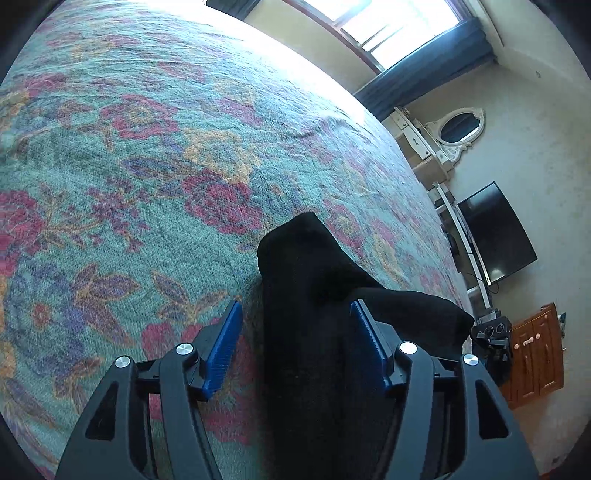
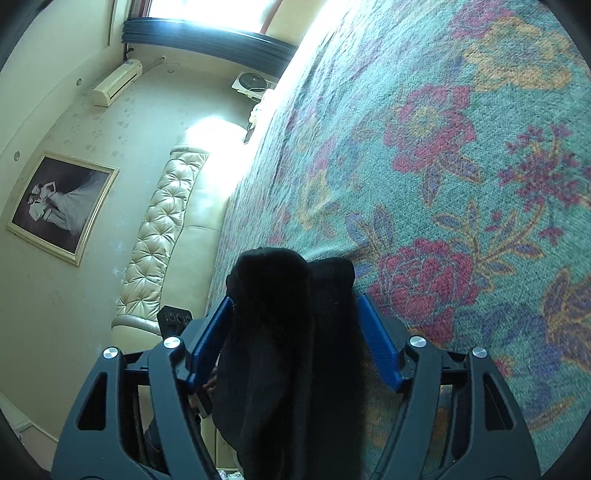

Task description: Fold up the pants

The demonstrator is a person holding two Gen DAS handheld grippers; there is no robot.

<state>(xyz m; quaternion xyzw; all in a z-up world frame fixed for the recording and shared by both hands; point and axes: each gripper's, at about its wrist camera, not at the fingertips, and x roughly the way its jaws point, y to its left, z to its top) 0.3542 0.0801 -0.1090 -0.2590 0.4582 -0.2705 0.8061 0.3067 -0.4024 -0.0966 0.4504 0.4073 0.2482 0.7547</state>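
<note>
The black pants (image 1: 310,295) lie bunched on the floral bedspread (image 1: 147,166), running between the fingers of my left gripper (image 1: 295,317). Its blue pads (image 1: 223,350) stand wide apart, so it is open around the cloth. In the right wrist view the black pants (image 2: 288,332) also run between the fingers of my right gripper (image 2: 295,314). Its blue pads (image 2: 380,343) are spread wide, open around the cloth, over the bedspread (image 2: 461,147). The other gripper (image 1: 493,332) shows at the pants' far end in the left wrist view.
A window (image 1: 399,26) with dark curtains, a white mirror dresser (image 1: 443,136), a black TV (image 1: 495,232) and a wooden cabinet (image 1: 535,350) stand past the bed. A tufted headboard (image 2: 162,221), framed photo (image 2: 59,203) and air conditioner (image 2: 116,83) line the other wall.
</note>
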